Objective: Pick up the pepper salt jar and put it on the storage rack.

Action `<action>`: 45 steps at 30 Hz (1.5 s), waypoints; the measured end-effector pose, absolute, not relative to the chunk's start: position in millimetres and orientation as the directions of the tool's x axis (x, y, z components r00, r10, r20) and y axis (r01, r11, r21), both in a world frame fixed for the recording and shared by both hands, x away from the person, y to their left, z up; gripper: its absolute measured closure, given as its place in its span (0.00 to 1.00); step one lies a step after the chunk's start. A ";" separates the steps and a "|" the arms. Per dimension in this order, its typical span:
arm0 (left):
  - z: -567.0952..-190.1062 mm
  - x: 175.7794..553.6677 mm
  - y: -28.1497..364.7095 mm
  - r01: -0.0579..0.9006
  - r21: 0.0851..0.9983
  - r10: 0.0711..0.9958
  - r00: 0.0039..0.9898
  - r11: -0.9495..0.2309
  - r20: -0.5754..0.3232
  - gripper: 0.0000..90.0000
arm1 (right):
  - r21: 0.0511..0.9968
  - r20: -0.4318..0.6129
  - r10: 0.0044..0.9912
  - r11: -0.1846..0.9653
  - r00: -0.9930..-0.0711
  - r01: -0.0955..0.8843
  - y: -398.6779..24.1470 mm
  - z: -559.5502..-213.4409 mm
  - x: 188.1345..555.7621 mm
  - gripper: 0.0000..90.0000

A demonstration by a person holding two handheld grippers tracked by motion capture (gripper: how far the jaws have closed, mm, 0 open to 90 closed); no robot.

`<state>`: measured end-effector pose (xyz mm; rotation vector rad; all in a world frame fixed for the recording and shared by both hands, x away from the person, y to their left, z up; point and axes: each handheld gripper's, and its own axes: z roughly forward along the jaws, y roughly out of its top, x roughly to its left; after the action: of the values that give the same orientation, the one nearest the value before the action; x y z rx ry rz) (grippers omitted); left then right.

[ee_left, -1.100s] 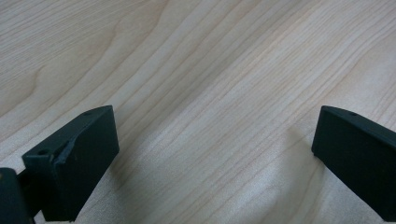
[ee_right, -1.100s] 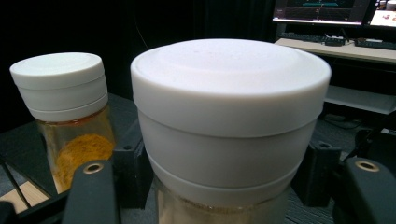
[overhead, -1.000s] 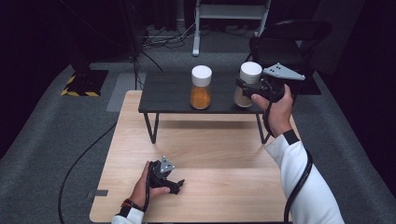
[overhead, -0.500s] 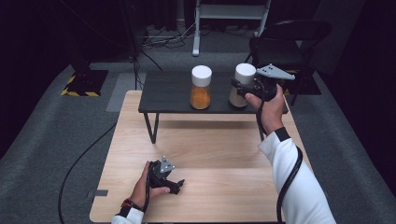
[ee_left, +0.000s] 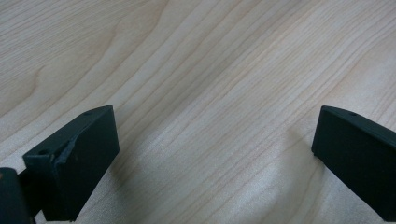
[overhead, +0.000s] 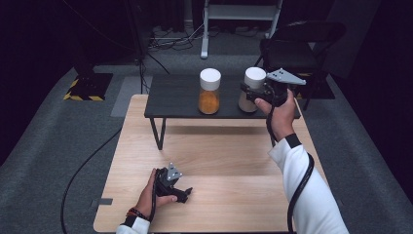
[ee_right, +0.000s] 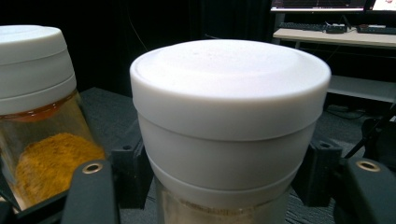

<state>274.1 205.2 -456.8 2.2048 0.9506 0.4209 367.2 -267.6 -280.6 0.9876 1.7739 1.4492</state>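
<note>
A dark room is seen around a pale wooden surface [overhead: 219, 161], on which a low black shelf [overhead: 175, 97] stands. On the shelf, a white-lidded jar [overhead: 253, 87] is pinched below its lid by the fingers of the right gripper [overhead: 253, 95]; its base is cut off in the right gripper view, its pale contents hard to make out. An orange-filled jar [overhead: 209, 91] stands just beside it. The left gripper [overhead: 178, 190] is rested on the surface, fingers [ee_left: 74, 158] spread over bare wood.

Wood table [overhead: 219, 161] w/ small black bench [overhead: 180, 95]; 2 white-lidded jars [overhead: 210, 91] up top.
</note>
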 end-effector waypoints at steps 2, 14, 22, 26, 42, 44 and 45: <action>-456.8 274.2 205.2 0.510 0.704 0.733 0.680 -0.494 0.023 0.01 | 0.981 -0.016 0.855 0.114 -0.518 0.158 -268.1 -280.0 367.0 0.37; -456.7 274.0 205.2 0.510 0.704 0.734 0.679 -0.495 0.023 0.01 | 0.975 -0.048 0.857 0.152 -0.513 0.164 -267.5 -275.9 368.6 0.18; -456.7 274.0 205.6 0.509 0.704 0.732 0.681 -0.496 0.022 0.01 | 0.967 -0.096 0.865 0.198 -0.493 0.158 -267.3 -271.7 362.6 0.02; -456.7 274.0 205.6 0.509 0.704 0.732 0.681 -0.495 0.022 0.01 | 0.963 -0.125 0.861 0.224 -0.493 0.146 -270.9 -267.8 358.1 0.01; -456.6 274.3 205.8 0.509 0.703 0.731 0.682 -0.496 0.022 0.01 | 0.948 -0.211 0.828 0.303 -0.520 0.098 -289.6 -265.2 328.7 0.00; -456.7 274.4 205.8 0.509 0.703 0.731 0.682 -0.496 0.021 0.01 | 0.949 -0.213 0.827 0.303 -0.521 0.093 -291.8 -266.0 324.9 0.00; -456.9 274.2 205.8 0.510 0.704 0.732 0.681 -0.494 0.021 0.01 | 0.949 -0.211 0.825 0.301 -0.525 0.091 -293.6 -266.2 323.0 0.00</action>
<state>274.2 205.8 -456.9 2.2044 0.9486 0.4174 323.0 -293.6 -266.2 0.8197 1.8420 1.2780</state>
